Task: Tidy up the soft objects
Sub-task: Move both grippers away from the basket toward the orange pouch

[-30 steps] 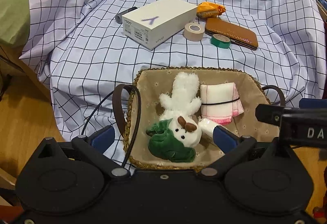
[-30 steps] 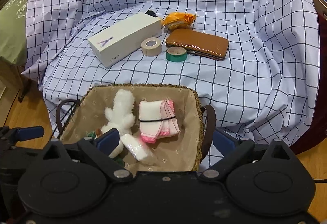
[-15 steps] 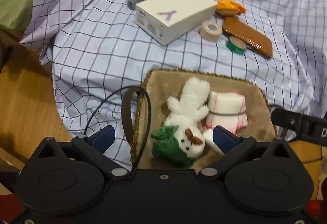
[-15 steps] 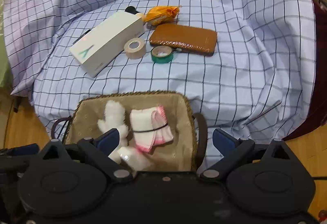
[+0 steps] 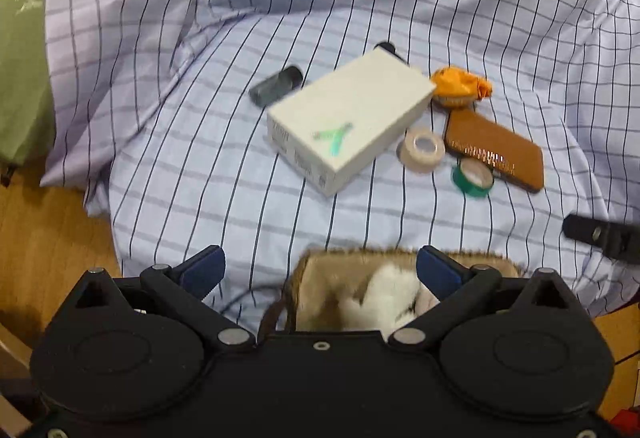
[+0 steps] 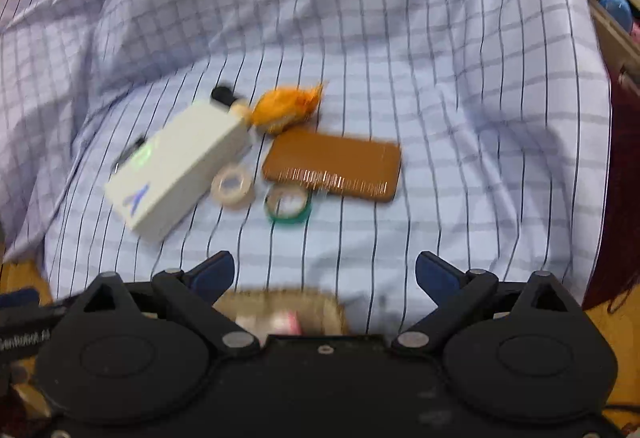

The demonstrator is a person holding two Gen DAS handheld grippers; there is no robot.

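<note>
A pale lilac checked cloth [image 5: 200,142] is draping over the whole surface, rumpled at the back. At its near edge a woven brown basket with a tan lining [image 5: 344,270] is sitting, mostly hidden behind the gripper bodies — a white fluffy plush toy [image 5: 384,298] is lying inside it, and in the right wrist view a blurred bit of white-and-pink folded cloth [image 6: 280,320] is showing in it too.

Farther back on the cloth a white rectangular cardboard box [image 5: 348,118] is lying flat. Just right of it a flat brown leather case [image 5: 496,148] is resting, with a crumpled orange wrapper [image 5: 460,88] behind it. A dark grey cylinder [image 5: 276,90] is lying at the box's left corner. Between box and case a beige tape roll [image 5: 422,150] and a green tape roll [image 5: 472,178] are sitting side by side.

The left gripper [image 5: 318,274] is hovering with its jaws spread wide, gripping nothing. The right gripper [image 6: 324,276] is likewise spread apart and empty, above the basket's far rim.
</note>
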